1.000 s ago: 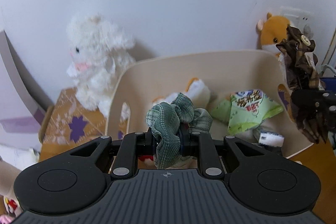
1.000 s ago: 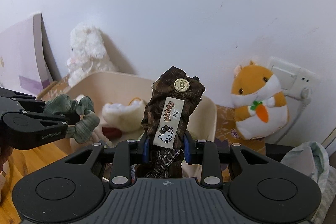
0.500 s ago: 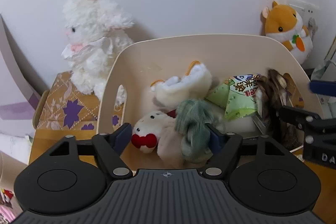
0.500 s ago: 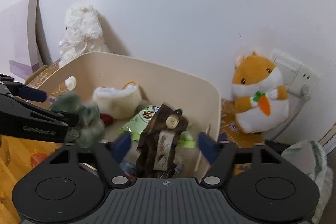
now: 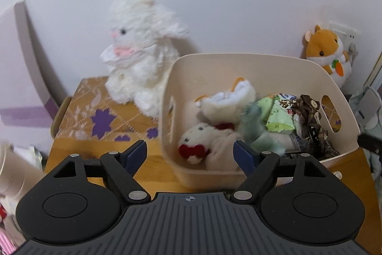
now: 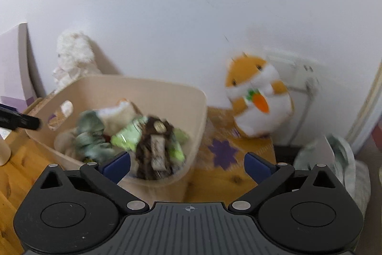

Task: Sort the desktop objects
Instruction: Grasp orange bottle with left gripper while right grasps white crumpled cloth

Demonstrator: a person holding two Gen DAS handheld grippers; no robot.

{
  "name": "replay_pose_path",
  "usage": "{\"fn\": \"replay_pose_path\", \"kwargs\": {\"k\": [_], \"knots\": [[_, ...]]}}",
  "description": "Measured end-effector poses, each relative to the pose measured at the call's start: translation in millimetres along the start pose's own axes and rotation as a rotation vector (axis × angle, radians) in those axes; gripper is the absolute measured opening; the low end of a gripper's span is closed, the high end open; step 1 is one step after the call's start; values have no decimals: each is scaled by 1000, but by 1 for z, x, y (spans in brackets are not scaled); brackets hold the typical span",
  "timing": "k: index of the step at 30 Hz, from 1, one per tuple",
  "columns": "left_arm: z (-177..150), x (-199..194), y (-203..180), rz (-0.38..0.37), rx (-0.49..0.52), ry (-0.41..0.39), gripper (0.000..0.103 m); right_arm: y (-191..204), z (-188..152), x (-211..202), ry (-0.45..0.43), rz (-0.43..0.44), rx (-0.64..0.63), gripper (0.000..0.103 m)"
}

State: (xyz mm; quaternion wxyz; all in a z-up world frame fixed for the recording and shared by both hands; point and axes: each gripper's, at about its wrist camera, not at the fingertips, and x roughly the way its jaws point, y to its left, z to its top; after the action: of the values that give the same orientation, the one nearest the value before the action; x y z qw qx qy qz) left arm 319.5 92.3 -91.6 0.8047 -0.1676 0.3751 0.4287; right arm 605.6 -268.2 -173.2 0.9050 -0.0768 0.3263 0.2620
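Standing at the far left of the left wrist view, a pale purple board [image 5: 21,68] leans on the wall, with a white plush lamb [image 5: 140,56] beside it on a patterned mat [image 5: 95,116]. Right of the lamb sits the cream bin [image 5: 262,61], and the left gripper [image 5: 189,154] hovers at its near rim; its jaws have just been opening and now stand spread wide with nothing between the pads. The green scrunchie [image 5: 253,128] it let go lies loose in the bin against a white plush with a red bow [image 5: 198,147] and a green snack packet [image 5: 279,116]. Further right in the bin rests the brown plaid hair bow [image 5: 310,121], leaning on the right wall below the handle slot. An orange hamster plush [image 5: 327,51] sits by the wall behind.

The right gripper [image 6: 187,164] has likewise just been opening and hangs released above the bin's near right corner, empty.

Both hair pieces look light, soft and crushable, unlikely to slip or break. Should either need taking up again, a pinch across the bunched fabric of the scrunchie, or across the middle of the hair bow near its label [image 6: 158,152], would probably hold well.
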Motion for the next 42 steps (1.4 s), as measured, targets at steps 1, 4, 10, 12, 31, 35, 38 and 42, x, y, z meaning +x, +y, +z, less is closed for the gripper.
{"fn": "replay_pose_path", "kwargs": {"k": [1,4,10,12,31,35,38,42], "knots": [[-4,-2,5,-2,-13,5,81,-4,-7,-1,11,-7,9,103],[-15,-8,16,-1,-25,28,81,-13,-26,-1,53,-28,23,103],[-45,-7,22,-15,9,92,81,-25,-54,9,160,-18,45,103],[-54,-2,22,-23,23,113,81,-24,-61,12,178,-9,45,103],[-75,53,-6,-137,55,224,81,-6,-68,52,249,63,82,103],[-77,63,-5,-145,46,230,84,-7,-71,59,267,86,143,103],[-78,72,-2,-161,6,255,84,-6,-73,64,283,98,177,95],[-81,77,2,-161,-46,253,84,-7,-76,71,315,125,229,79]]}}
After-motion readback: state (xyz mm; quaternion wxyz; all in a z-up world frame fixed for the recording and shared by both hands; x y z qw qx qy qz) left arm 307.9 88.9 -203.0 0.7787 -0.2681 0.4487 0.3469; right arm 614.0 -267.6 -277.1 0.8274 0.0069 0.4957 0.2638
